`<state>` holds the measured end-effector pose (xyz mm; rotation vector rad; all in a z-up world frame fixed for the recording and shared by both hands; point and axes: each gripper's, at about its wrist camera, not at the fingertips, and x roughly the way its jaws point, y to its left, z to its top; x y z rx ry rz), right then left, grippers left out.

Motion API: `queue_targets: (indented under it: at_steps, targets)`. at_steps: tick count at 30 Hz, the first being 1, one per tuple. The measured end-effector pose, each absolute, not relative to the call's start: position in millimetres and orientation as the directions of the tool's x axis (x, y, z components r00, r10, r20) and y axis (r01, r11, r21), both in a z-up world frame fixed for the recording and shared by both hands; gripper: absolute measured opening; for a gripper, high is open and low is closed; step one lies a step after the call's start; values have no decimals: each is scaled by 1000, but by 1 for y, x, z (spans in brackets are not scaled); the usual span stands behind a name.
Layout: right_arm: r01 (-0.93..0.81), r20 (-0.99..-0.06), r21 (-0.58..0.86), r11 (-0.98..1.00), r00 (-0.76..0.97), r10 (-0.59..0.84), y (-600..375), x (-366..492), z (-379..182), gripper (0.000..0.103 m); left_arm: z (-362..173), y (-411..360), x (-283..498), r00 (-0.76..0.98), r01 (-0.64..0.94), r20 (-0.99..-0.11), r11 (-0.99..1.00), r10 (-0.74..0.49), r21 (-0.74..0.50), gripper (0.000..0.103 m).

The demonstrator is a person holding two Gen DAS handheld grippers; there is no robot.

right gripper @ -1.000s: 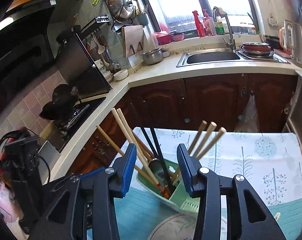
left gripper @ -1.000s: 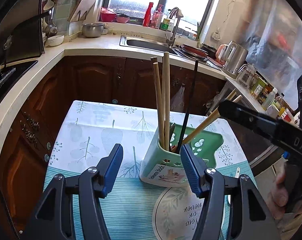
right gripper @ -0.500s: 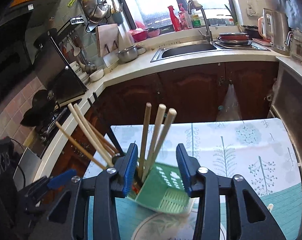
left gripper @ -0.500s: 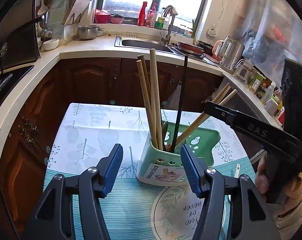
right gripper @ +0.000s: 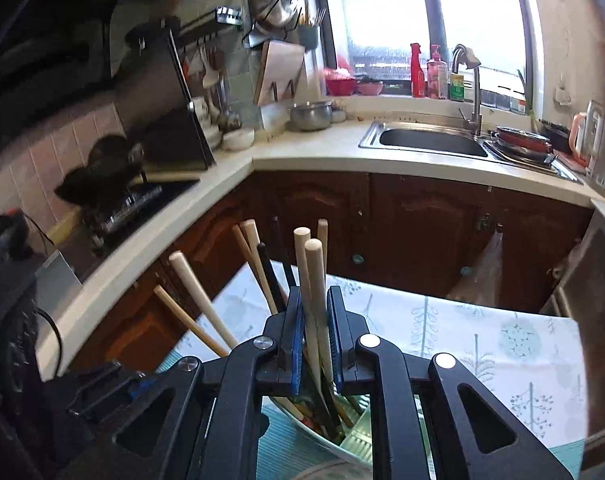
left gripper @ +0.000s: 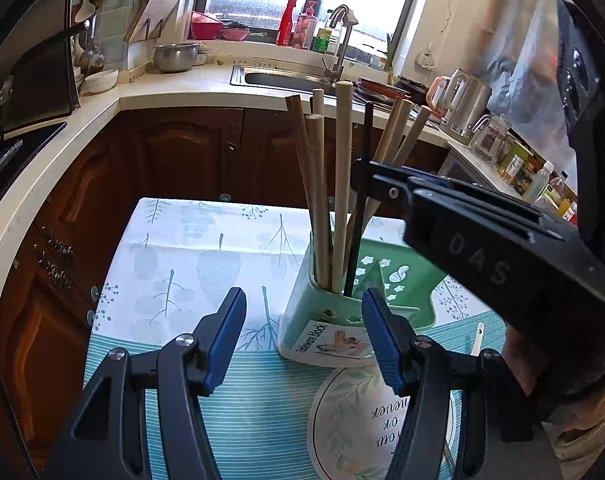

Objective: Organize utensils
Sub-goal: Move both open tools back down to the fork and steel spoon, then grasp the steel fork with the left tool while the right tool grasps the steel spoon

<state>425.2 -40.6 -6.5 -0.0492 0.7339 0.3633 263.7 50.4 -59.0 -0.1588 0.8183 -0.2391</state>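
Standing upright in a pale green plastic utensil holder (left gripper: 322,320) are several light wooden chopsticks (left gripper: 342,184) with rounded tips and a few thin black chopsticks (left gripper: 360,208), some leaning left, some right. The holder has a printed paper label on its front and sits on a tablecloth printed with pale leaves and teal stripes (left gripper: 190,264), its base touching a round white placemat with a leaf wreath and lettering (left gripper: 354,420).

From the right side the right gripper (right gripper: 314,320) reaches in, angled downward, above the holder's mouth; its blue-padded jaws are closing around a pair of the light wooden sticks, with only a sliver of gap left beside them. In the left wrist view the same black tool crosses the bundle at mid-height, and a hand in a beige knit cuff (left gripper: 574,420) holds it at the right edge.

Near the table's front edge the left gripper (left gripper: 302,336) is tilted down, its jaws about half apart and holding nothing; the holder stands just beyond, between the two blue pads.

Behind the table run dark brown wooden cabinets (left gripper: 182,152) under a pale worktop, with a steel sink (right gripper: 430,142) and a silver kettle (left gripper: 464,104). A small white spoon (left gripper: 477,340) lies on the cloth right of the holder.
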Motion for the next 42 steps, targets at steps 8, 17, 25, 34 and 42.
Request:
queue_targets:
  at_steps: [8,17,25,34,42]
  targets:
    - [-327,-638,178,928,680,362,-46,411,4,36,-52,44,254,653,172,-706,961,-275,-215,64]
    - [-295,-682,203,934,642,351,-98,347,19,36,-45,27,223,601,204,-748,959,-281,-197,64]
    - [-238,-744,219,946,587,319,-175,252,4,36,-40,0,179,555,263,-762,939,-334,-220,65]
    - [-120,-801,219,968,544,248,-258,148,-40,36,-57,-48,132,484,332,-774,904,-408,-269,70]
    - [4,-846,309,951,458,273,-314,74,-96,36,-101,-84,113,376,350,-813,881,-444,-319,69]
